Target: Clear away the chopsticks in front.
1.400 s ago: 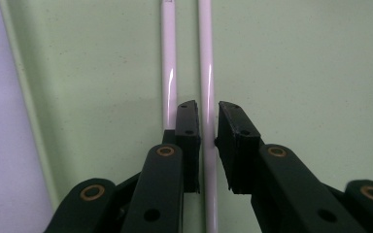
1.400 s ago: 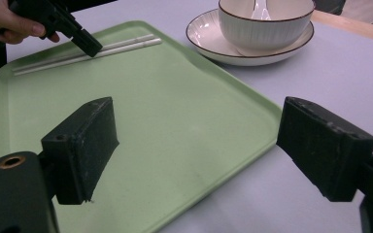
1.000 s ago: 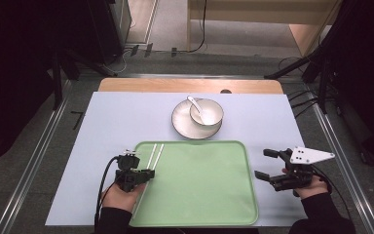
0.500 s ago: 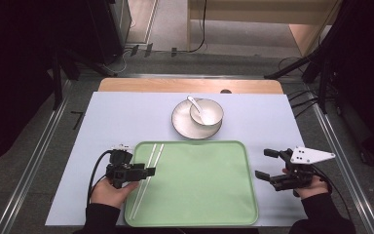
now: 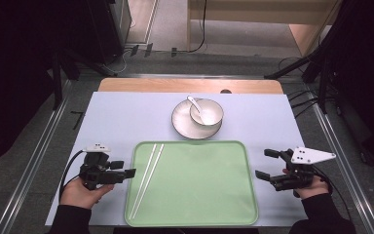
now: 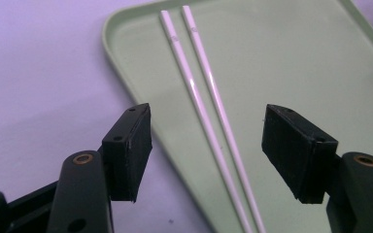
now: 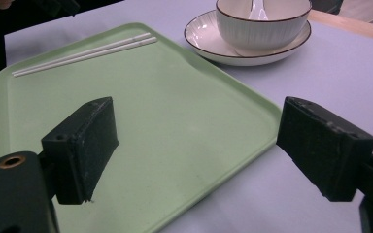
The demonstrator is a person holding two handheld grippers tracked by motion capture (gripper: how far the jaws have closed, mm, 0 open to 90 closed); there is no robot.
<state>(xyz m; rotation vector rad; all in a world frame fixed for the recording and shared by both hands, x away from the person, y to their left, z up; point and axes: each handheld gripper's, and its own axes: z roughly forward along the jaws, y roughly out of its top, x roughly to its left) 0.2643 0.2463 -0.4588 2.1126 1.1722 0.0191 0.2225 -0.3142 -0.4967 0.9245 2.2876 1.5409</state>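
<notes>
Lining up on the chopsticks at the tray's left edge.

Left gripper (image 5: 126,172) just off the green tray (image 5: 199,195), jaws wide apart and empty, framing the white chopsticks (image 6: 209,121) lying side by side along the tray's left side. Right gripper (image 5: 268,165) beside the tray's right edge, jaws likewise spread, holding nothing. Bowl (image 5: 206,111) with spoon (image 5: 195,103) on its plate (image 5: 181,124), beyond the tray on the counter (image 5: 117,122). Probably best: come low, square across both sticks, close near mid-length so neither rolls free.

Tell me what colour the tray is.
Light green tray, seen best in the high view.
</notes>
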